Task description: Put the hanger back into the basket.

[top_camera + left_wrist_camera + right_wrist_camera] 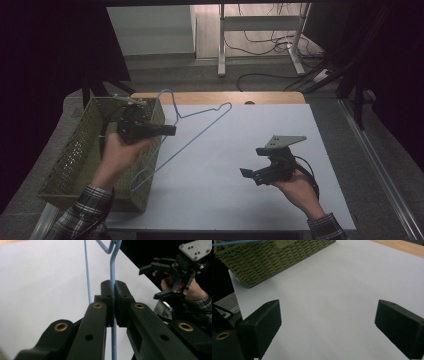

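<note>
A white surface [240, 190] with a wooden far edge stands on grey floor before a dim room with a desk frame and cables. Left: a woven olive basket [75, 160] of coarse rectangular weave sits beneath the left hand-held gripper [172, 130], whose jaws are pressed together on a thin blue wire hanger [197, 137] raised above the surface. Right: the right hand-held gripper [246, 173], held low and level, has its jaws spread, nothing between them.
</note>
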Motion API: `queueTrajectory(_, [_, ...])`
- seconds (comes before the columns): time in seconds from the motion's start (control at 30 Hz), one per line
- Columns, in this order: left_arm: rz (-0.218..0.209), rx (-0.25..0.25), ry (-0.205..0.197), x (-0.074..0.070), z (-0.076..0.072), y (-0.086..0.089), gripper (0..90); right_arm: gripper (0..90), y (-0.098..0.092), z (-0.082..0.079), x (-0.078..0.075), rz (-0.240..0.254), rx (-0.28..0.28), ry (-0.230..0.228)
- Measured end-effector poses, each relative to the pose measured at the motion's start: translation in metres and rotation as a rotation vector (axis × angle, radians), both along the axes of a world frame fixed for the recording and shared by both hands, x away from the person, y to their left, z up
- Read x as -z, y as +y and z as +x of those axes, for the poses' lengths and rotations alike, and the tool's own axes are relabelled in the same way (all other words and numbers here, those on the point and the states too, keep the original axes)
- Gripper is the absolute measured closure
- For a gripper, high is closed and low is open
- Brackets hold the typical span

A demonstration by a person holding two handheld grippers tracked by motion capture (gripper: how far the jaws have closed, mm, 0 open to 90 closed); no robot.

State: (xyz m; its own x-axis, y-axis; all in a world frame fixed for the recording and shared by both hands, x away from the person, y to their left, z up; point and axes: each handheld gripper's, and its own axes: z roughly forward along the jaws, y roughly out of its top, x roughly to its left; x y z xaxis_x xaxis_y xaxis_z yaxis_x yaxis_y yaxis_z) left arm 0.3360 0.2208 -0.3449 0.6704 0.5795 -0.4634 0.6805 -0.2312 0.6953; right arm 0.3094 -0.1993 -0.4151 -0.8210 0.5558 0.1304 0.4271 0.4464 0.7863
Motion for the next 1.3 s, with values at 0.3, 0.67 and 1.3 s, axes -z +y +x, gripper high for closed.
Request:
queueTrajectory(0.3, [0.030, -0.069, -0.031, -0.015, -0.012, 0.056, 87.6, 5.1, -0.018, -0.014, 0.007, 0.006, 0.030, 0.015])
queueTrajectory(0.67, [0.053, -0.159, -0.038, -0.011, -0.023, 0.118, 87.7, 5.1, -0.037, -0.026, 0.017, 0.005, 0.063, 0.029])
queueTrajectory(1.3, [0.076, -0.227, -0.084, 0.014, -0.028, 0.195, 87.6, 4.5, -0.073, -0.040, 0.026, 0.015, 0.143, 0.031])
